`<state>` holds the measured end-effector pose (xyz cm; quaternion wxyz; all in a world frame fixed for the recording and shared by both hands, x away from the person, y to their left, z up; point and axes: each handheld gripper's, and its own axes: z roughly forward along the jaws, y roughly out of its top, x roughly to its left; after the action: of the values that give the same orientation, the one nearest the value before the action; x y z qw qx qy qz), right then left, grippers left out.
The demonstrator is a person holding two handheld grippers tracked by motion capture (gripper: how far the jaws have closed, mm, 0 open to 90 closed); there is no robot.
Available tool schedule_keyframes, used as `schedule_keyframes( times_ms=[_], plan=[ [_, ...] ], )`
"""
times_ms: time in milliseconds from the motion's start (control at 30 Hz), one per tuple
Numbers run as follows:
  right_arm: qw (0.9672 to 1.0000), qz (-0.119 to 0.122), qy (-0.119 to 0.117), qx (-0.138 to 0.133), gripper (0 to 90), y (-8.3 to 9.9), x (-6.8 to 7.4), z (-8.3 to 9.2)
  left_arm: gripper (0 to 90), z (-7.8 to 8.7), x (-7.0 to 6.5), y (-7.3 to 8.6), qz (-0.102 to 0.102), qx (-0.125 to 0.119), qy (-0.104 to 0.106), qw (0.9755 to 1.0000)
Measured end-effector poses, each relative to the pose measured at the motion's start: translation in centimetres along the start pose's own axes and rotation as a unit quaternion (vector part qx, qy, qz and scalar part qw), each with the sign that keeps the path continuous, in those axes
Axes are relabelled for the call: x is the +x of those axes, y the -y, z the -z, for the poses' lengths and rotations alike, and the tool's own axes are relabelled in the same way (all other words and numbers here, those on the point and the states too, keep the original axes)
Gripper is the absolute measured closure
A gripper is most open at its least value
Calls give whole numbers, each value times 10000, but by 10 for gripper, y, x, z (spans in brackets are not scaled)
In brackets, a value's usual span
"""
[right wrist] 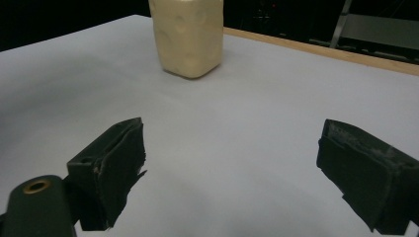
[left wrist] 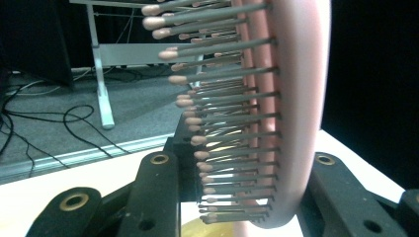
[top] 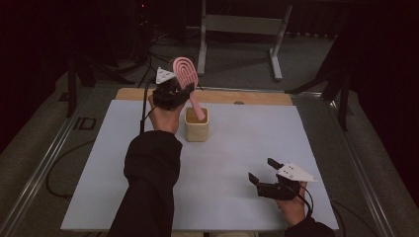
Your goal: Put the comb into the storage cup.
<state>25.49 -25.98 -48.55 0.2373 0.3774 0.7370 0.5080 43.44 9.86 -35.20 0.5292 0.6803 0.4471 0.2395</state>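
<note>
Upper centre of the high view: left gripper [top: 173,91] clamps a pink hairbrush [top: 186,71] by its head, likely light and stiff, handle in a cream cup [top: 196,129]. Lower right: right gripper [top: 264,176], jaws apart, empty.

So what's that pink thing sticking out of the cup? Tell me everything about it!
It's a pink hairbrush. It looks like plastic, with an oval head that has curved slots through it. Rows of thin grey bristles with little pink tips stick out from one side. It stands nearly upright, leaning a bit, head up. Its handle end sits down inside the cream-coloured cup near the far side of the table. The left gripper is shut on the brush just below its head.
</note>
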Motion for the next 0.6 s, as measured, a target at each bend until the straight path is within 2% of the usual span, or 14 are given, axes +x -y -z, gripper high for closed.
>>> schedule_keyframes(
  times_ms=[600],
  plan=[
    [10000, 2, 9, -12, 107, -1, 0, 1, 655, -7, -4, 5, -64, 51, -61, 9999]
  ],
)
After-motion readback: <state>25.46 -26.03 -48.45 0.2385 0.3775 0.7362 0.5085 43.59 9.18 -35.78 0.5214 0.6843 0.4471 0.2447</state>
